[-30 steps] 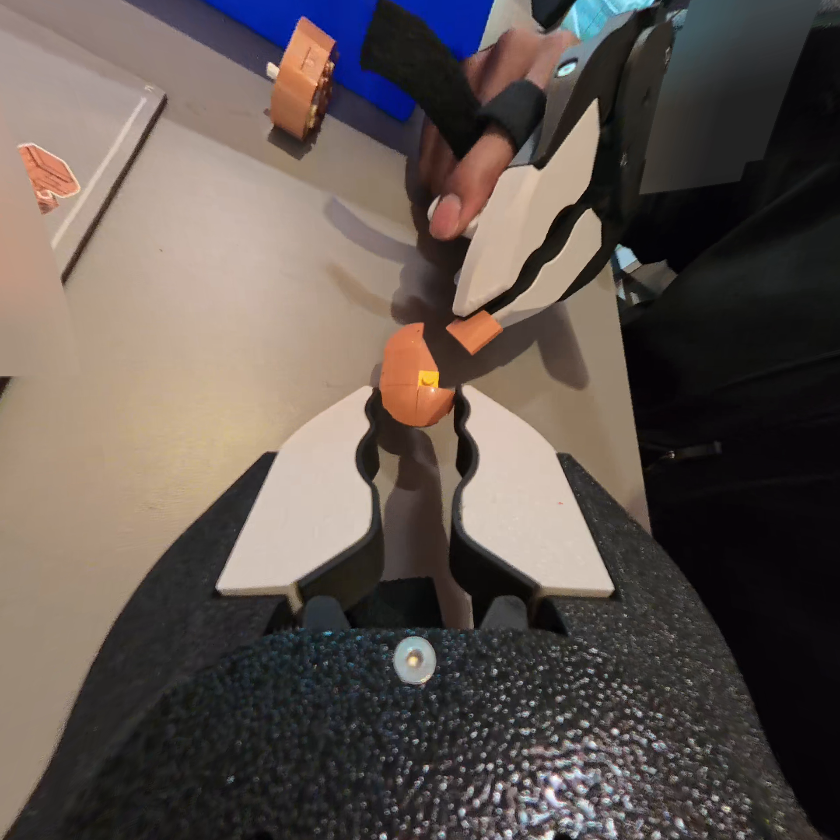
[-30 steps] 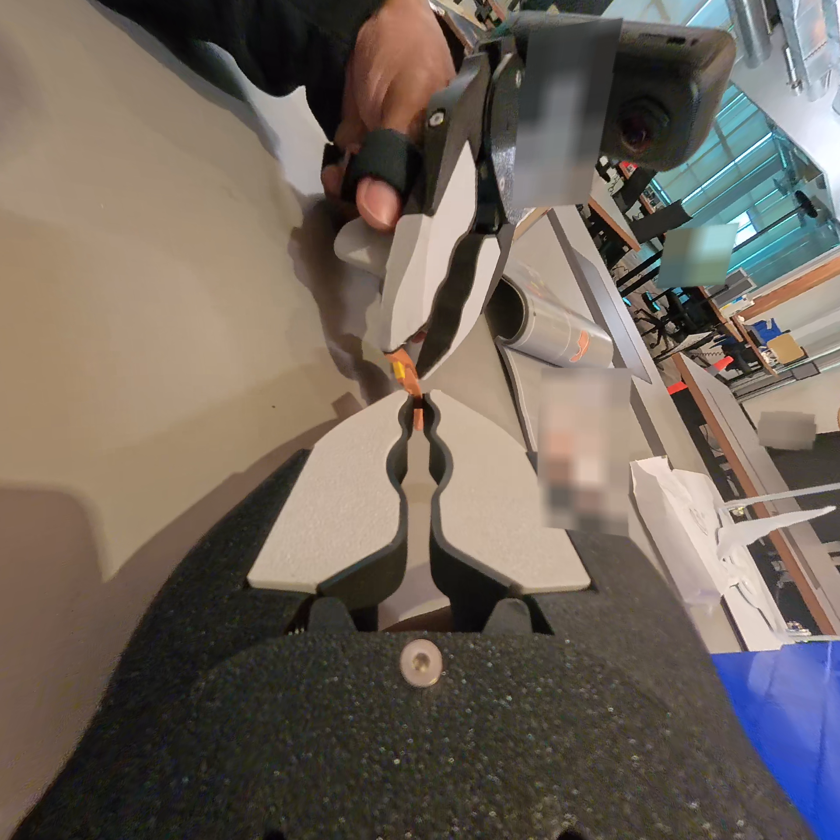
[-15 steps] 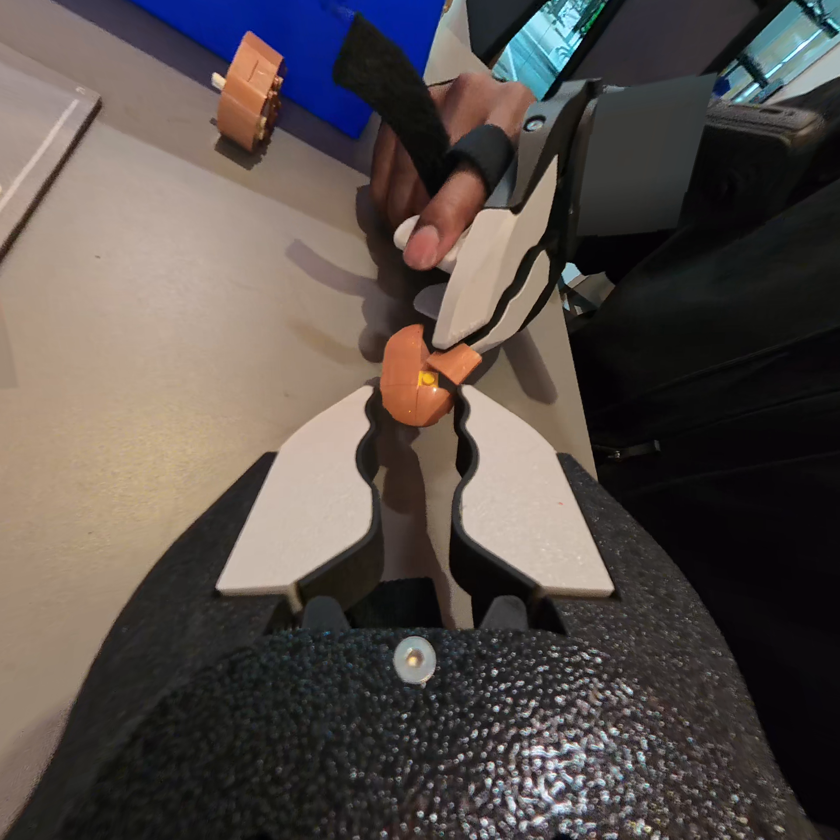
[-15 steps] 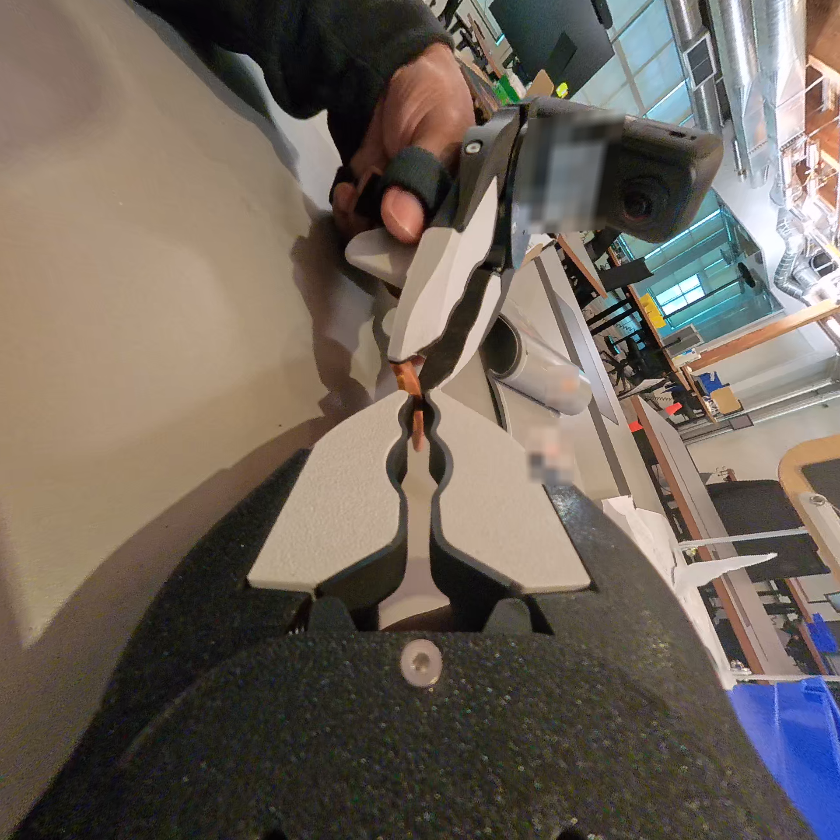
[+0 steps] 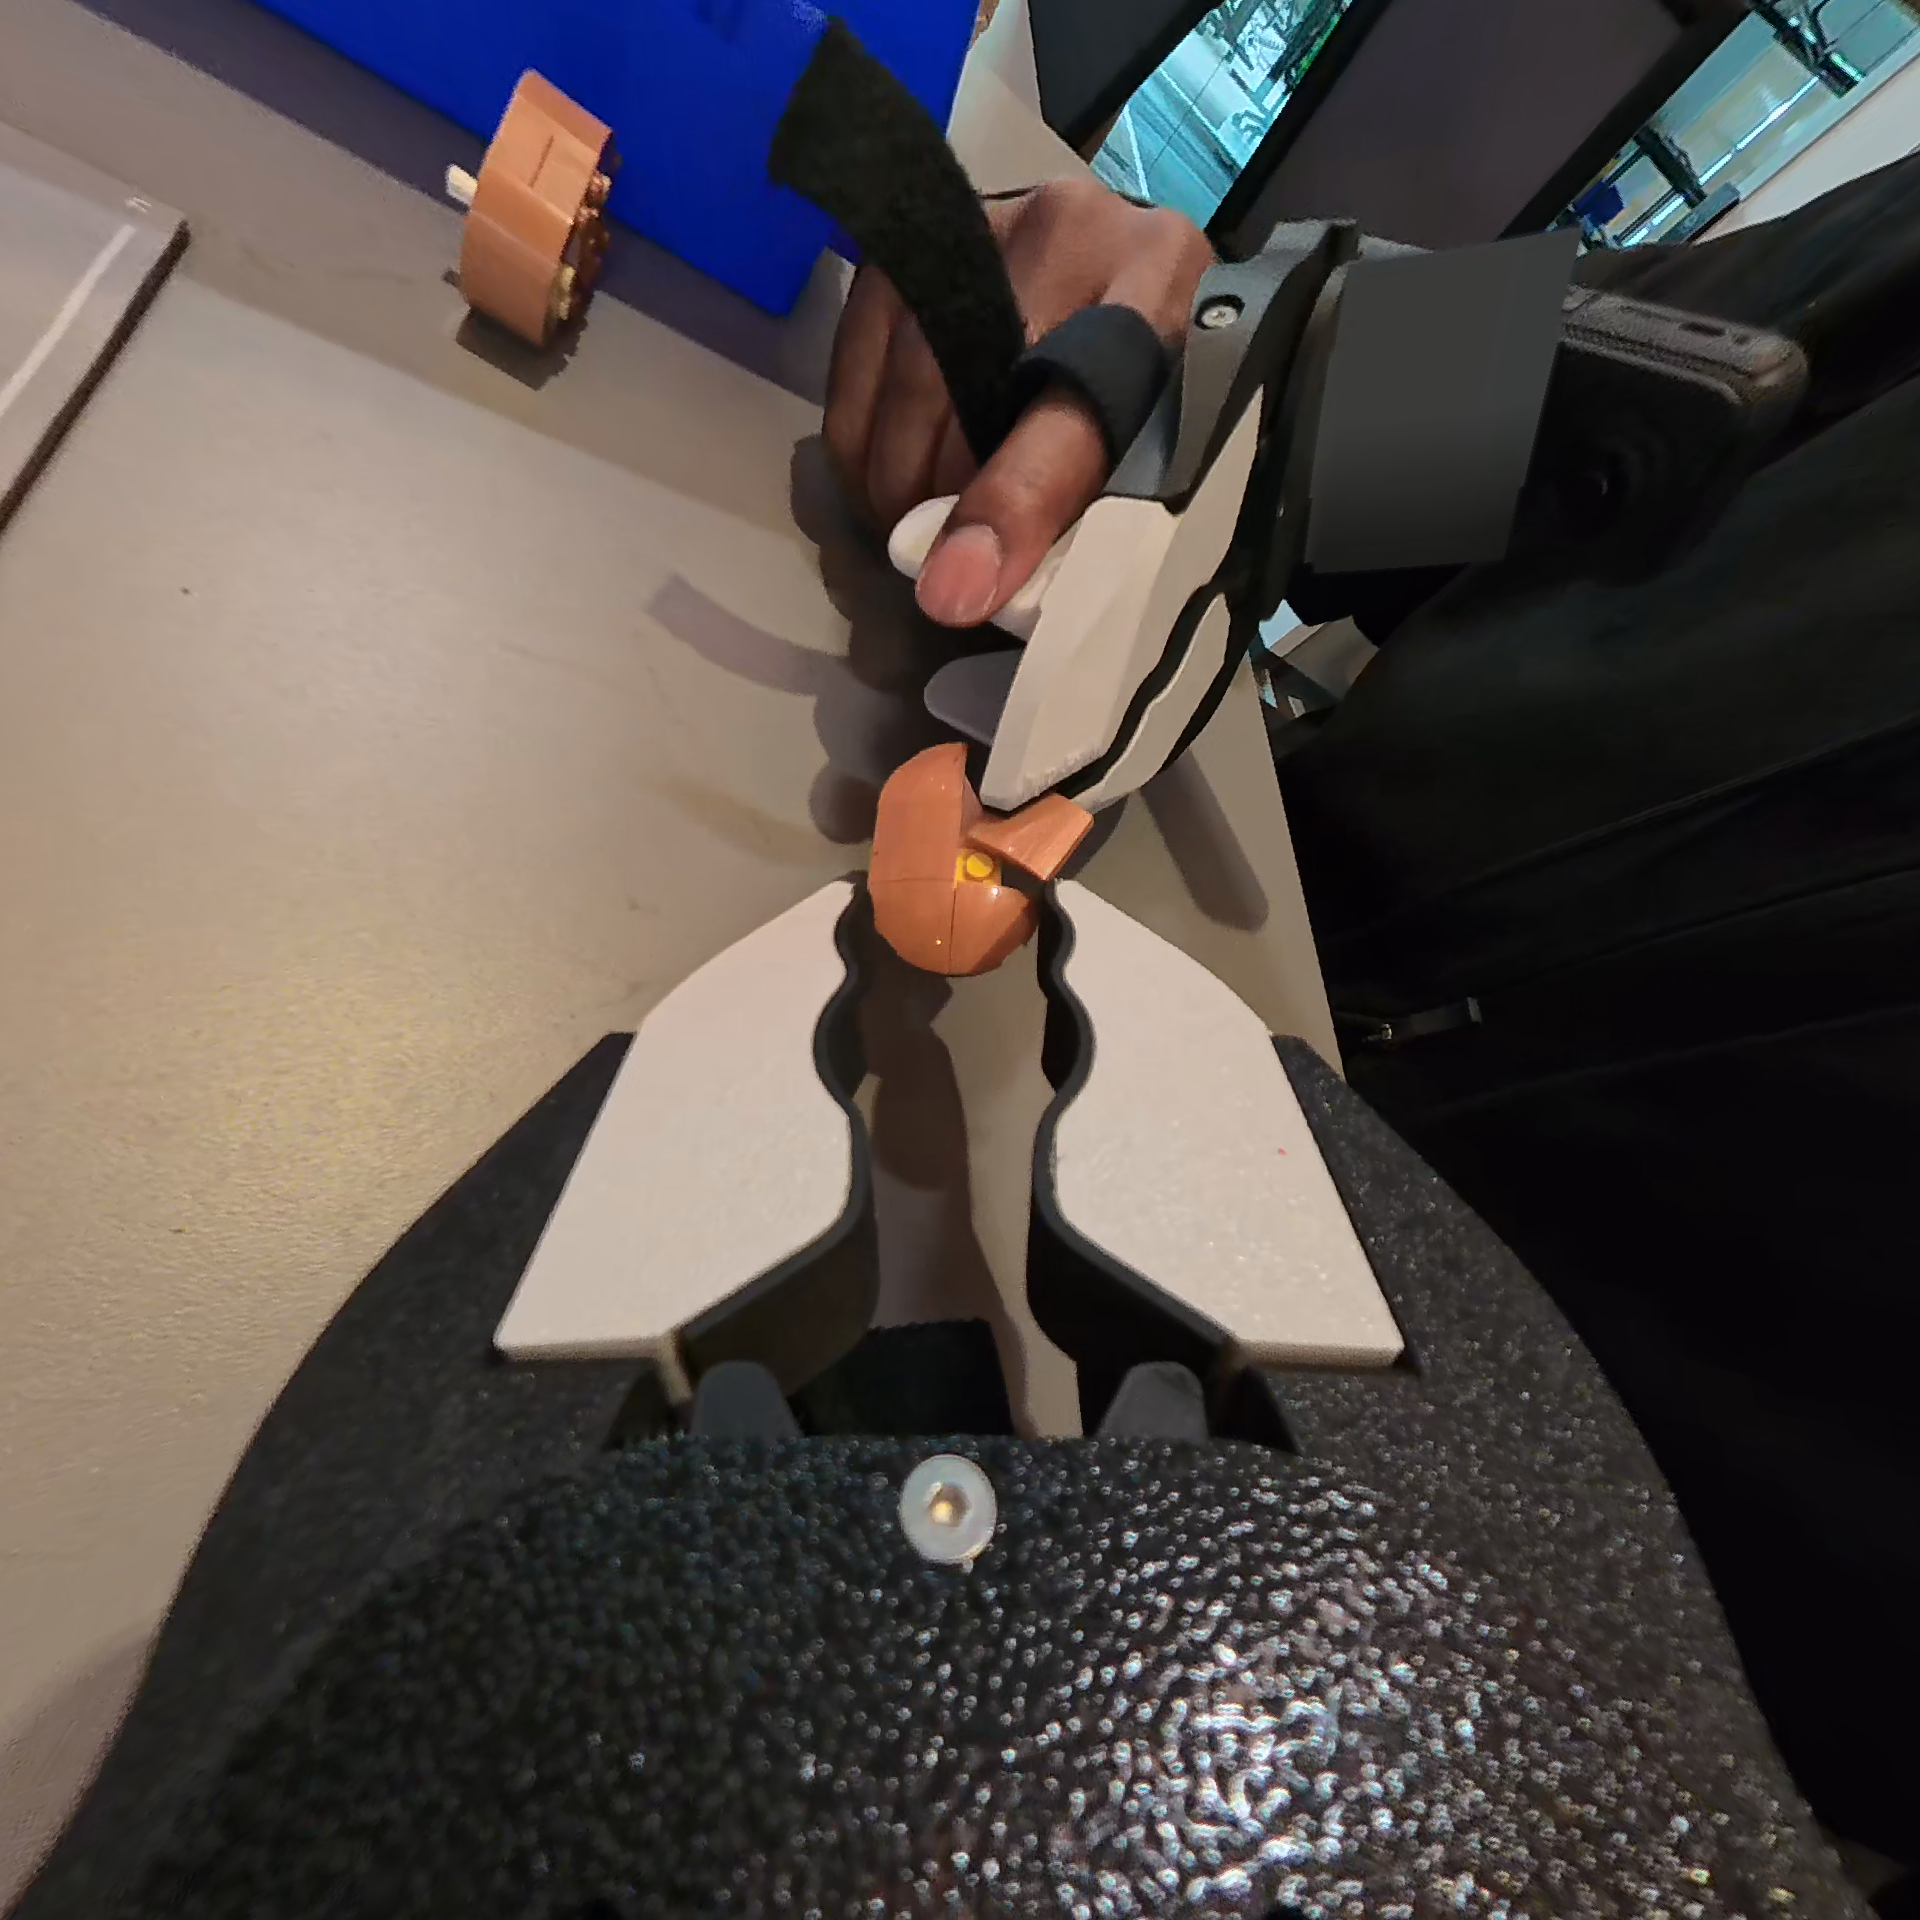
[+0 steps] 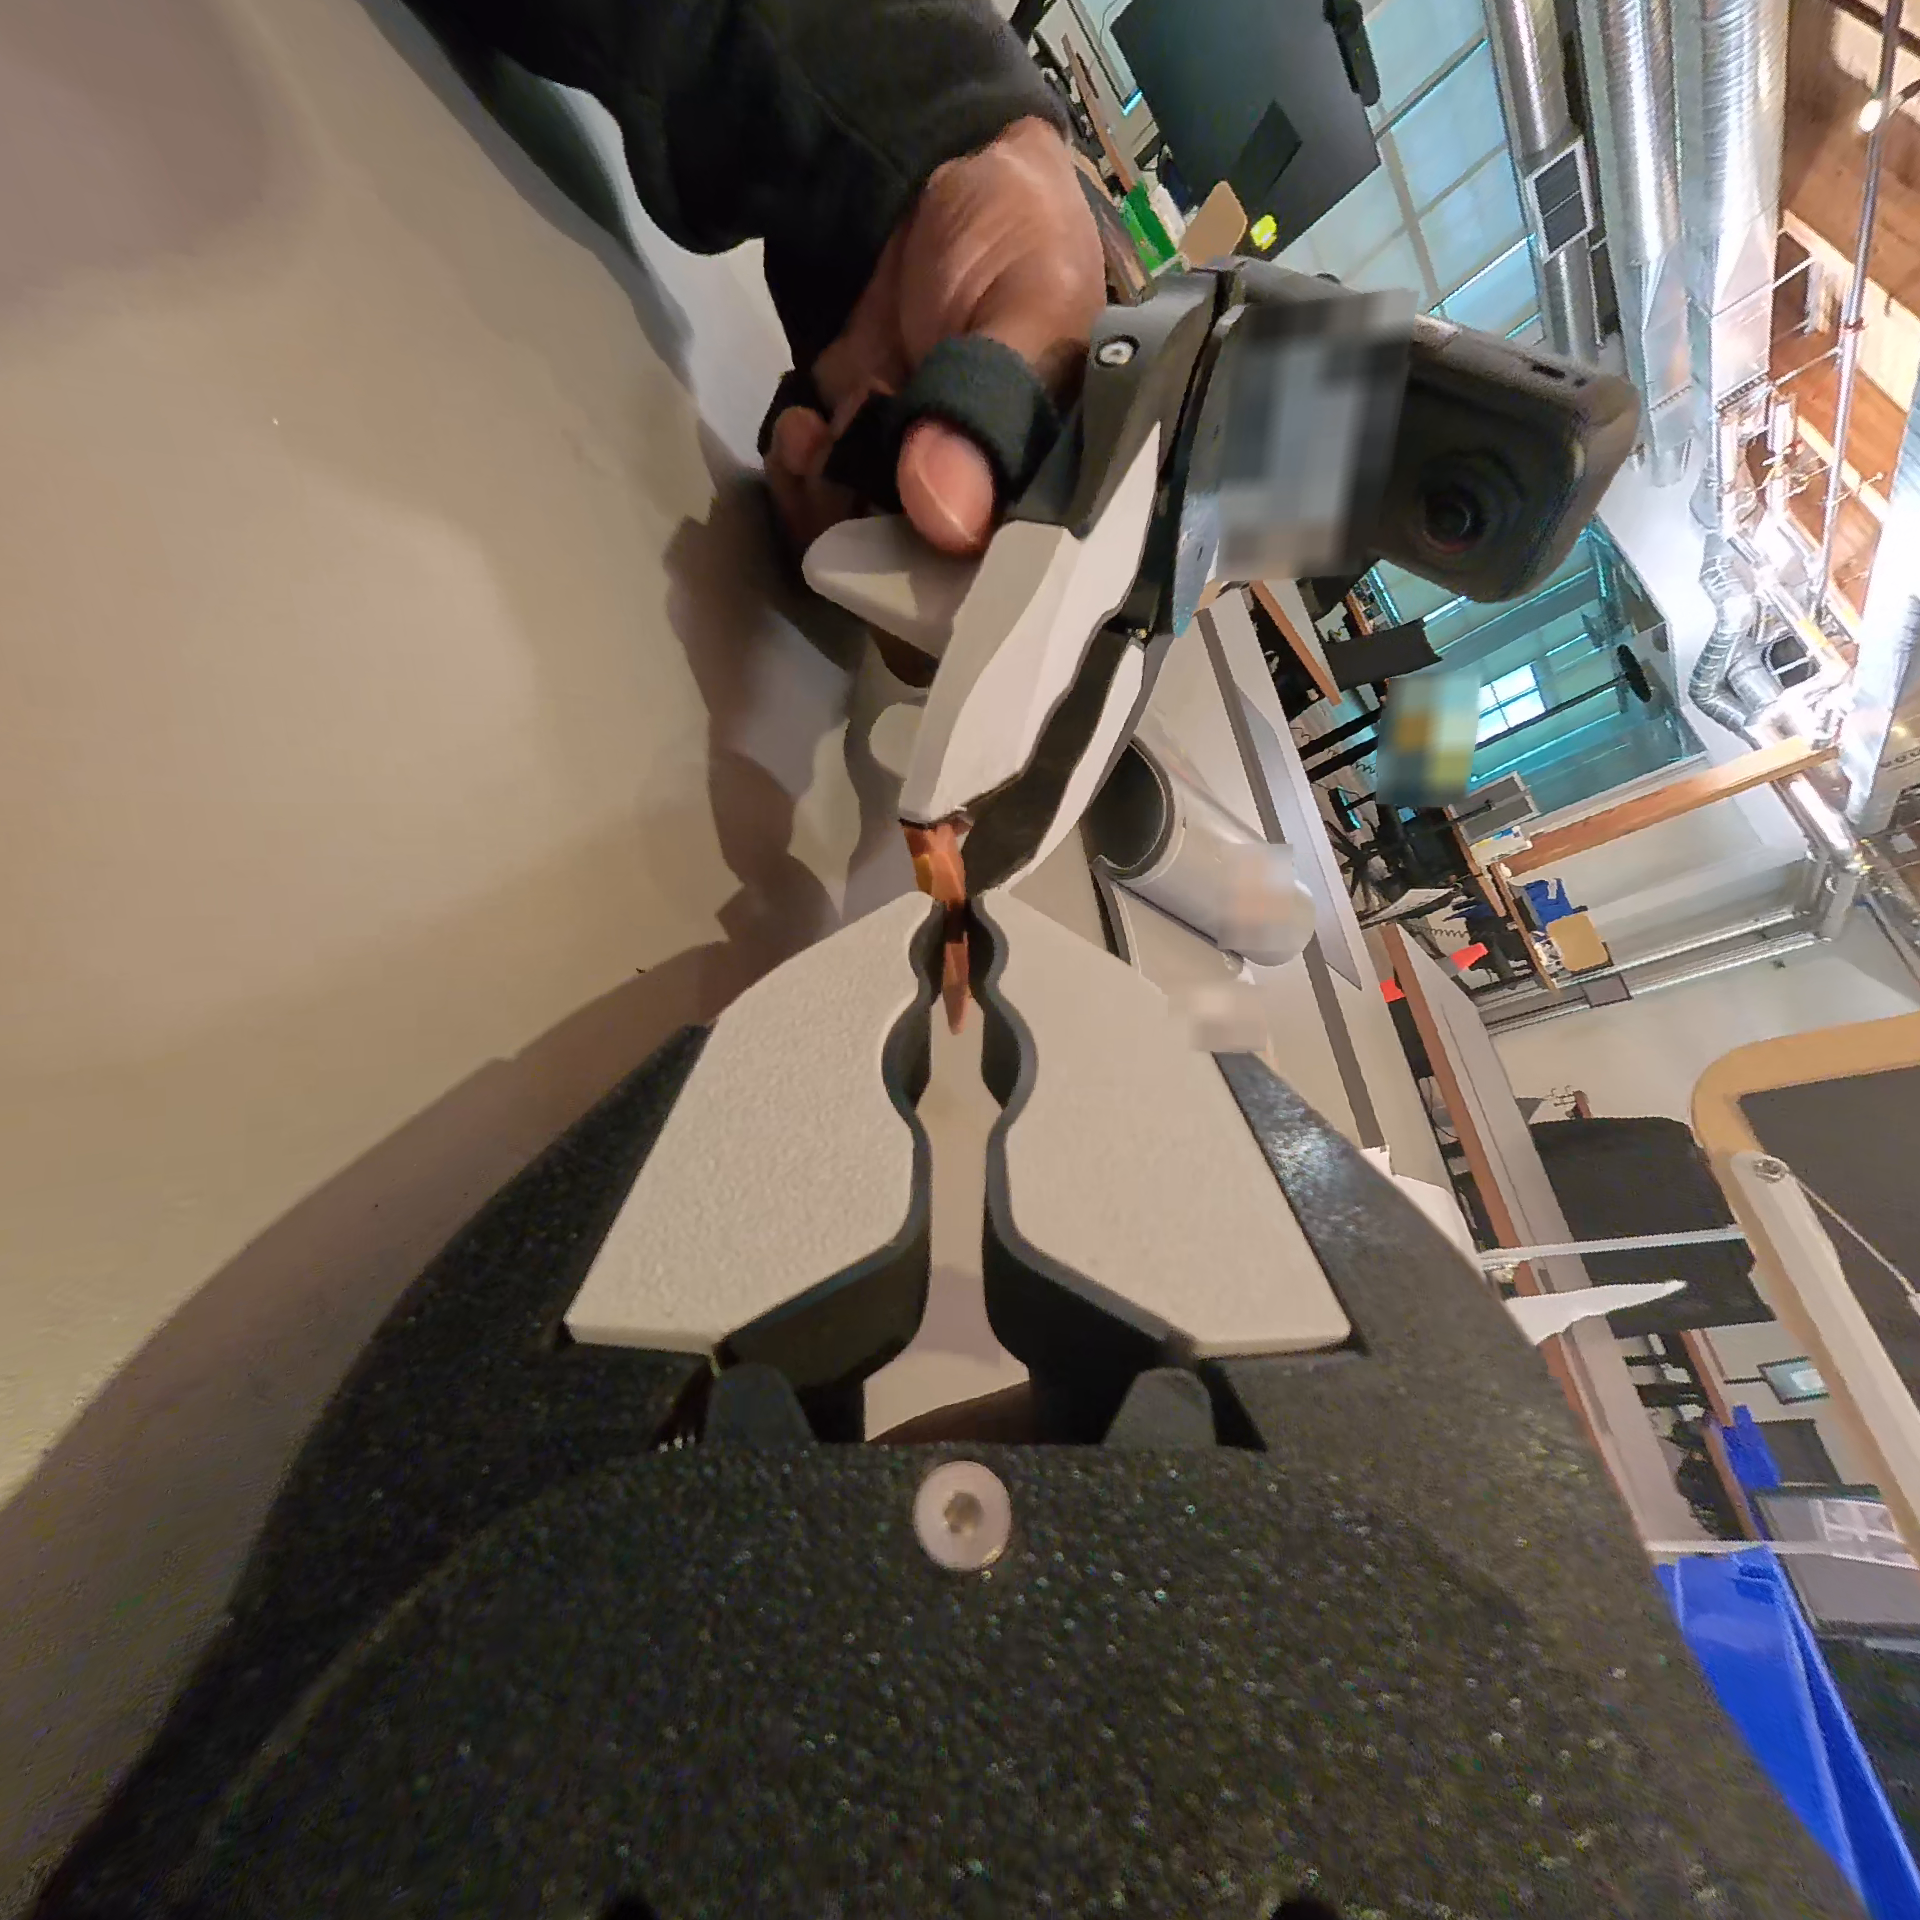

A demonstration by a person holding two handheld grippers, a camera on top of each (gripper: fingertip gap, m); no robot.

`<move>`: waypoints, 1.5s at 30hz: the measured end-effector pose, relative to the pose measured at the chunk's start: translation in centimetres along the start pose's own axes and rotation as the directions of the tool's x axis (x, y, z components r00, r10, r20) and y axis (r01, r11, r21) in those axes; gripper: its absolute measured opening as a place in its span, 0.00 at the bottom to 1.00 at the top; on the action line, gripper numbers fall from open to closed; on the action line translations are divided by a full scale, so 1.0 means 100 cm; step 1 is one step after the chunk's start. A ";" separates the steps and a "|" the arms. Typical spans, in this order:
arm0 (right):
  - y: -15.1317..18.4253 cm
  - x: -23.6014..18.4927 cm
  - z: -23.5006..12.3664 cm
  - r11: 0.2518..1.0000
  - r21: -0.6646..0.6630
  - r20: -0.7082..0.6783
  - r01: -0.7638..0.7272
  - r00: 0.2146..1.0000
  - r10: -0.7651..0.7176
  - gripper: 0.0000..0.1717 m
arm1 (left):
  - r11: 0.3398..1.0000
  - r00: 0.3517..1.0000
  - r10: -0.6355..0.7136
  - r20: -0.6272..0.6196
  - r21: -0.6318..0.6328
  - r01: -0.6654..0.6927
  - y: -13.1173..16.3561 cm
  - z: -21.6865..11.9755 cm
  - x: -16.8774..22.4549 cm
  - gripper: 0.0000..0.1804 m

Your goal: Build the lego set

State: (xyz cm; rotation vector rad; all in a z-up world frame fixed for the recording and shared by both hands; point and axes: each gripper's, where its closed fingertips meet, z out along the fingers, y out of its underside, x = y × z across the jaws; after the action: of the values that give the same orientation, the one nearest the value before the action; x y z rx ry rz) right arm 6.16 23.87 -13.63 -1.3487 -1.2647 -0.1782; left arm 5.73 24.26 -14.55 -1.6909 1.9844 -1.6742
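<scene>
While my left gripper (image 5: 951, 914) clamped the rounded brown brick ball (image 5: 935, 883), my right gripper (image 6: 954, 925), entering at one o'clock, pinched a thin brown tile (image 5: 1034, 831) against its open side, not yet seated flush.

The grey table (image 5: 312, 831) is wide open on the left of the left wrist view. In the upper left stands a small brown block thing (image 5: 535, 213) by a blue box (image 5: 665, 114). A hand (image 5: 997, 416) blocks the upper middle.
</scene>
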 end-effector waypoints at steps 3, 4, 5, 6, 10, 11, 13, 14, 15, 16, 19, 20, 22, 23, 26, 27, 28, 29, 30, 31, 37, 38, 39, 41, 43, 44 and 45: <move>0.002 0.000 0.001 1.000 -0.012 -0.013 0.028 1.000 -0.028 0.02 | 1.000 1.000 -0.009 0.007 -0.001 0.009 0.000 0.000 -0.001 0.16; 0.002 0.000 0.001 0.999 -0.016 -0.017 0.035 0.999 -0.035 0.02 | 1.000 1.000 -0.012 0.009 -0.002 0.012 0.000 0.000 -0.002 0.16; 0.002 0.001 0.001 0.999 -0.018 -0.021 0.040 0.999 -0.040 0.02 | 1.000 1.000 -0.014 0.011 -0.002 0.014 0.000 0.000 -0.002 0.16; 0.002 0.001 0.001 0.999 -0.021 -0.025 0.044 0.999 -0.044 0.02 | 1.000 1.000 -0.016 0.012 -0.003 0.016 0.000 0.000 -0.002 0.16; 0.003 0.001 0.002 0.998 -0.029 -0.033 0.057 0.998 -0.058 0.02 | 1.000 1.000 -0.021 0.021 -0.008 0.021 0.001 0.000 -0.004 0.16; 0.004 0.001 0.002 0.998 -0.030 -0.033 0.059 0.998 -0.060 0.02 | 1.000 1.000 -0.021 0.022 -0.009 0.022 0.001 0.000 -0.004 0.16; 0.004 0.001 0.002 0.997 -0.031 -0.035 0.063 0.997 -0.064 0.03 | 1.000 1.000 -0.022 0.022 -0.010 0.022 0.001 0.000 -0.004 0.16; 0.004 0.001 0.002 0.997 -0.033 -0.036 0.065 0.997 -0.066 0.03 | 1.000 0.999 -0.023 0.023 -0.011 0.023 0.001 0.001 -0.004 0.16; 0.004 0.001 0.002 0.997 -0.034 -0.037 0.067 0.997 -0.068 0.03 | 1.000 0.999 -0.023 0.025 -0.012 0.024 0.002 0.001 -0.004 0.16; 0.004 0.001 0.002 0.997 -0.035 -0.037 0.069 0.997 -0.070 0.03 | 1.000 0.999 -0.024 0.025 -0.014 0.025 0.002 0.001 -0.004 0.16; 0.005 0.001 0.002 0.997 -0.039 -0.036 0.072 0.997 -0.073 0.03 | 1.000 0.999 -0.024 0.030 -0.019 0.025 0.002 0.001 -0.005 0.17; 0.005 0.001 0.002 0.997 -0.041 -0.034 0.073 0.997 -0.074 0.04 | 0.999 0.999 -0.025 0.033 -0.021 0.025 0.003 0.001 -0.005 0.16; 0.005 0.000 0.003 0.996 -0.042 -0.030 0.075 0.997 -0.076 0.04 | 0.999 0.999 -0.023 0.037 -0.026 0.024 0.003 0.001 -0.005 0.16; 0.005 -0.001 0.003 0.996 -0.042 -0.026 0.075 0.997 -0.076 0.04 | 0.999 0.999 -0.022 0.037 -0.028 0.023 0.004 0.002 -0.005 0.16; 0.005 -0.002 0.003 0.996 -0.043 -0.016 0.079 0.997 -0.080 0.04 | 0.999 0.999 -0.016 0.041 -0.038 0.018 0.005 0.002 -0.005 0.16; 0.005 -0.003 0.003 0.996 -0.043 -0.010 0.078 0.997 -0.078 0.04 | 0.999 0.999 -0.015 0.042 -0.040 0.016 0.005 0.002 -0.005 0.16; 0.005 -0.004 0.003 0.996 -0.043 -0.005 0.077 0.997 -0.077 0.04 | 0.999 0.999 -0.014 0.043 -0.042 0.016 0.005 0.003 -0.005 0.16; 0.005 -0.004 0.003 0.996 -0.043 -0.001 0.077 0.997 -0.077 0.04 | 0.999 0.999 -0.013 0.043 -0.043 0.015 0.005 0.003 -0.005 0.16; 0.005 -0.005 0.002 0.996 -0.042 0.003 0.080 0.997 -0.080 0.04 | 0.999 0.999 -0.011 0.043 -0.045 0.013 0.005 0.003 -0.005 0.16; 0.005 -0.006 0.002 0.996 -0.040 0.008 0.083 0.997 -0.083 0.04 | 0.999 0.999 -0.009 0.042 -0.047 0.011 0.006 0.003 -0.004 0.16; 0.004 -0.010 0.002 0.994 -0.038 0.033 0.105 0.994 -0.104 0.05 | 0.999 0.999 0.000 0.036 -0.052 0.002 0.006 0.004 -0.003 0.16; 0.004 -0.011 0.003 0.993 -0.038 0.036 0.108 0.994 -0.106 0.05 | 0.999 0.999 0.001 0.035 -0.052 0.001 0.006 0.004 -0.003 0.16; 0.004 -0.011 0.003 0.993 -0.040 0.036 0.110 0.993 -0.109 0.05 | 0.999 1.000 0.001 0.031 -0.051 0.000 0.006 0.004 -0.002 0.16; 0.005 -0.012 0.005 0.992 -0.049 0.037 0.118 0.993 -0.116 0.05 | 0.999 1.000 -0.002 -0.003 -0.039 0.002 0.004 0.004 0.002 0.00; 0.006 -0.013 0.006 0.991 -0.055 0.041 0.121 0.992 -0.119 0.05 | 0.999 1.000 -0.013 -0.003 -0.045 0.013 0.005 0.004 0.001 0.00; 0.007 -0.013 0.007 0.991 -0.060 0.041 0.123 0.992 -0.121 0.05 | 0.999 1.000 -0.015 0.005 -0.049 0.015 0.006 0.004 0.000 0.00; 0.007 -0.013 0.007 0.990 -0.065 0.040 0.122 0.992 -0.120 0.05 | 0.998 1.000 -0.013 0.013 -0.054 0.014 0.006 0.004 -0.001 0.00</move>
State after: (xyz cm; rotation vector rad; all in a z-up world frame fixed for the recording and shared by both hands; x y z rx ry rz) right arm 5.82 23.91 -15.22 -1.3377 -1.3825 -0.2844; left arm 5.62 23.94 -15.22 -1.7313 2.0352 -1.6246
